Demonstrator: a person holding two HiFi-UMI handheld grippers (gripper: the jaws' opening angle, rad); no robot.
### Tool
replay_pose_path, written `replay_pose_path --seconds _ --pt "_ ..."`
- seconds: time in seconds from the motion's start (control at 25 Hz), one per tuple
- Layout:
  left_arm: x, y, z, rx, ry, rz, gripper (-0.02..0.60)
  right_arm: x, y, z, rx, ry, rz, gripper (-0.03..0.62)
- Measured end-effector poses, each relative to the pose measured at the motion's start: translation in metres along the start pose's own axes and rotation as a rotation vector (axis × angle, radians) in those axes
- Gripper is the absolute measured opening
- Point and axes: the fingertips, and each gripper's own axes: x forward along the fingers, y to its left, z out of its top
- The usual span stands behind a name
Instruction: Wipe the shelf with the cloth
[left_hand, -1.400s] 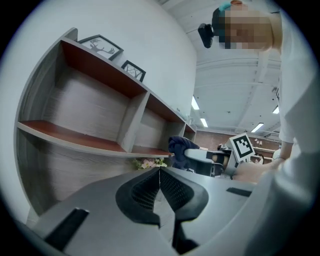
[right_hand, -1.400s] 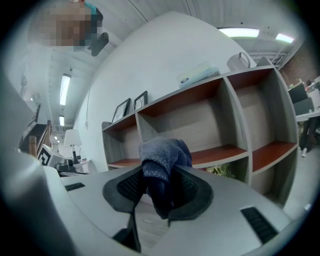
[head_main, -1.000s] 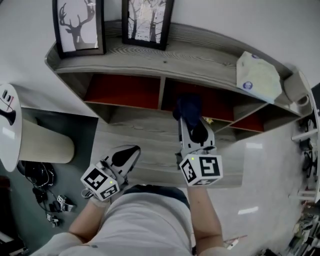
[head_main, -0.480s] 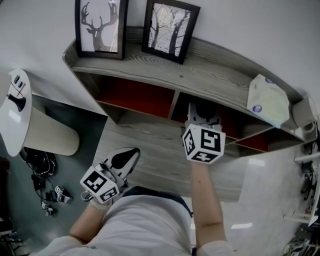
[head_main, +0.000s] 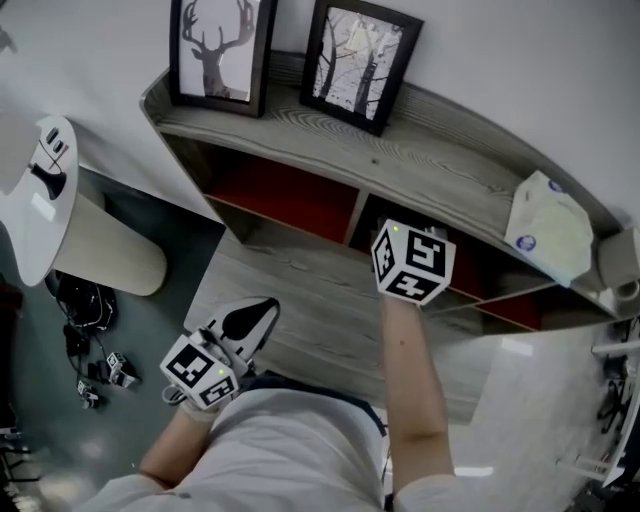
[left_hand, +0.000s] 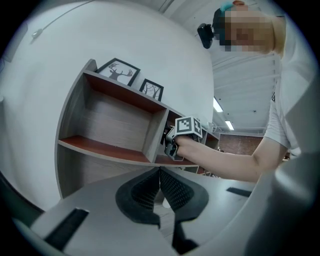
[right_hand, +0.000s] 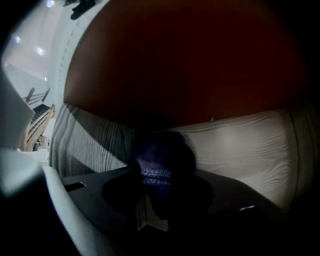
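R hand-held gripper (right_hand: 159, 182) now deeper in shelf (head_main: 440, 165), tight on dark cloth (right_hand: 162, 155)

matt grey wood-grain shelf (head_main: 440, 165), dark knitted cloth (right_hand: 161, 161)

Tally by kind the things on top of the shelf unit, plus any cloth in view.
Framed pictures: 2
White soft pack: 1
Pale roll, partly cut off at the right edge: 1
Dark cloth: 1
Total: 5
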Motion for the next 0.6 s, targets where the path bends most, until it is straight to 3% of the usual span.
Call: replay_pose_path --seconds 0.2,0.6 --pt "-0.002 -0.001 -0.008 -0.004 0.002 0.038 0.015 0.005 0.002 -0.008 -0.034 0.007 0.013 0.126" --pt "-0.005 -0.018 -0.014 0.016 0.01 0.059 0.017 0.006 0.007 -0.059 -0.065 0.185 0.065 0.126"
